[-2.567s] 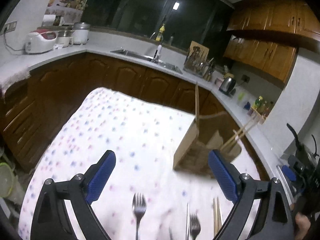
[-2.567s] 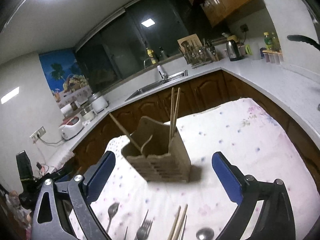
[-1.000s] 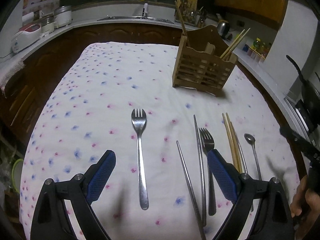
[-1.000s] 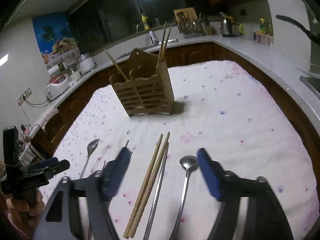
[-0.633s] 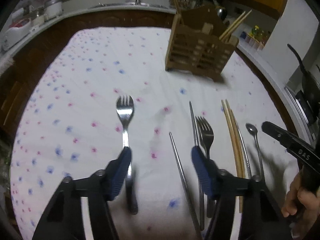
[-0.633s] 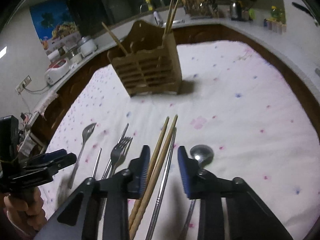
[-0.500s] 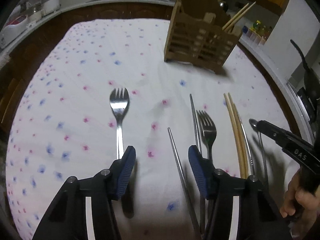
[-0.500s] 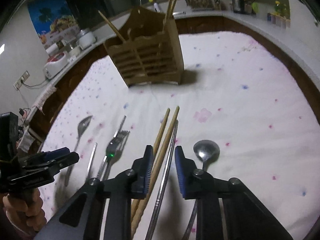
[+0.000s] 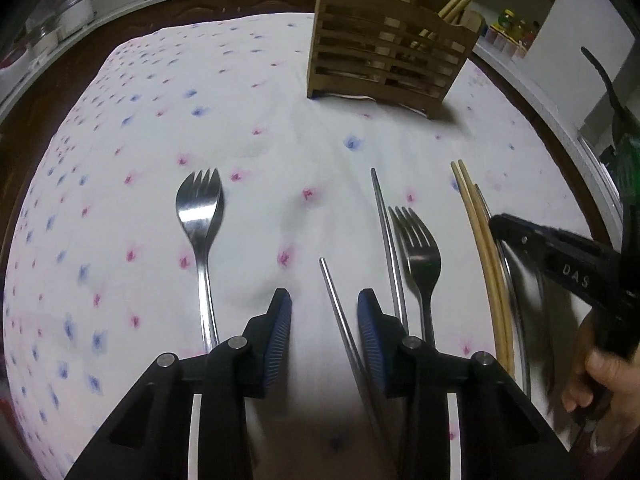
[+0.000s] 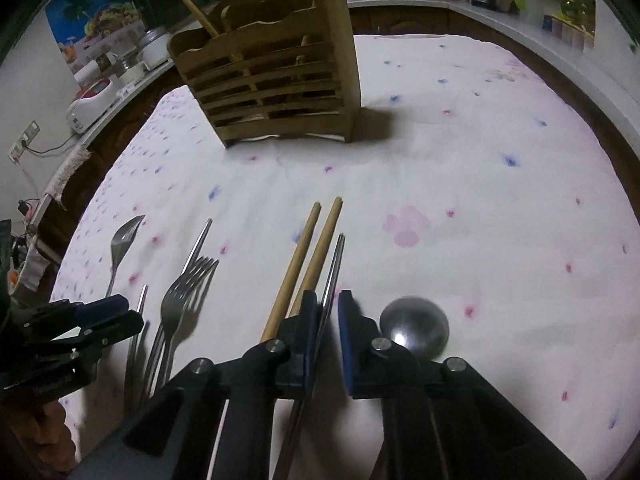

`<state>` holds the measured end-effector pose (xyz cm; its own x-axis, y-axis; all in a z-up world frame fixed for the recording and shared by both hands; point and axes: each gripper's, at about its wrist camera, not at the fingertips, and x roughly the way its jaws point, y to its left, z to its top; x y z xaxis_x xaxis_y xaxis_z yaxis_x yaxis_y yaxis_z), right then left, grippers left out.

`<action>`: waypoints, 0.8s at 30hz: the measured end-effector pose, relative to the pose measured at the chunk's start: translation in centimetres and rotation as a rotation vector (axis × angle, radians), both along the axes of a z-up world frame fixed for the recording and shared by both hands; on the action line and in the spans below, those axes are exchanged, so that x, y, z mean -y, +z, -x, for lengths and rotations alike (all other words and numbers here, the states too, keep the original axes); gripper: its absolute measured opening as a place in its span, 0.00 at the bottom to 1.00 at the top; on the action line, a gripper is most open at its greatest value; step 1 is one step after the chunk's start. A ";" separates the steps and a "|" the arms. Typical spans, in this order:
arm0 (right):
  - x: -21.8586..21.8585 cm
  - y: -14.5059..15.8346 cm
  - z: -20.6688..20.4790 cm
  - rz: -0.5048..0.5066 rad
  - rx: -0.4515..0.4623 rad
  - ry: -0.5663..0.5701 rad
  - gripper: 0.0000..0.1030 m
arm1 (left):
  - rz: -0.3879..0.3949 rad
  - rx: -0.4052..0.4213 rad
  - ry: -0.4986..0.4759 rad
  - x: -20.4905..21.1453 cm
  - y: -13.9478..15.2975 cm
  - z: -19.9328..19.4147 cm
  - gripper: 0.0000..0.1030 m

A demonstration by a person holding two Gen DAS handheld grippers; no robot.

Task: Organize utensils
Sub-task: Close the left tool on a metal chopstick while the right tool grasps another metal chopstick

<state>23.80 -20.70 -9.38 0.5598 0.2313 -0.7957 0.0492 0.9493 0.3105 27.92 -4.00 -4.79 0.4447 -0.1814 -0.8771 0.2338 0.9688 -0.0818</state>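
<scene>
A wooden utensil caddy [image 9: 388, 52] stands at the far side of the flowered tablecloth [image 9: 160, 120], with wooden chopsticks in it; it also shows in the right wrist view [image 10: 272, 76]. Utensils lie in a row: a fork [image 9: 200, 216], a metal chopstick [image 9: 340, 312], a second metal chopstick [image 9: 386, 232], a dark fork [image 9: 418, 252], wooden chopsticks [image 9: 480, 248]. My left gripper [image 9: 324, 320] is low over the cloth, its jaws narrowed either side of the metal chopstick with a gap. My right gripper [image 10: 326, 320] has its jaws almost closed around a metal chopstick [image 10: 334, 268], between wooden chopsticks [image 10: 308, 256] and a spoon [image 10: 414, 326].
Kitchen counters with appliances [image 10: 92, 100] run round the table on the left and back. The other gripper and hand [image 9: 580, 280] sit at the right edge of the left wrist view. The right half of the cloth [image 10: 500, 200] carries nothing.
Both grippers have dropped toward the cloth and moved in on the utensils. Both pairs of jaws have narrowed from wide open, each around a metal chopstick.
</scene>
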 end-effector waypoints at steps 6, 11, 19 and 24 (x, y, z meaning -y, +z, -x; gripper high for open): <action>0.3 -0.1 -1.9 -0.009 -0.014 0.020 0.09 | -0.067 0.009 -0.037 1.5 -0.2 -0.7 0.32; 0.5 -0.2 -2.3 -0.024 -0.002 0.030 0.09 | -0.124 0.048 -0.076 2.9 -0.5 -0.4 0.26; 0.9 -0.1 -2.2 -0.046 -0.001 0.015 0.05 | -0.015 0.010 -0.067 1.1 -0.3 -0.8 0.04; 1.3 1.4 -0.9 -0.094 0.047 0.006 0.04 | 0.037 0.025 -0.061 0.3 0.9 0.0 0.03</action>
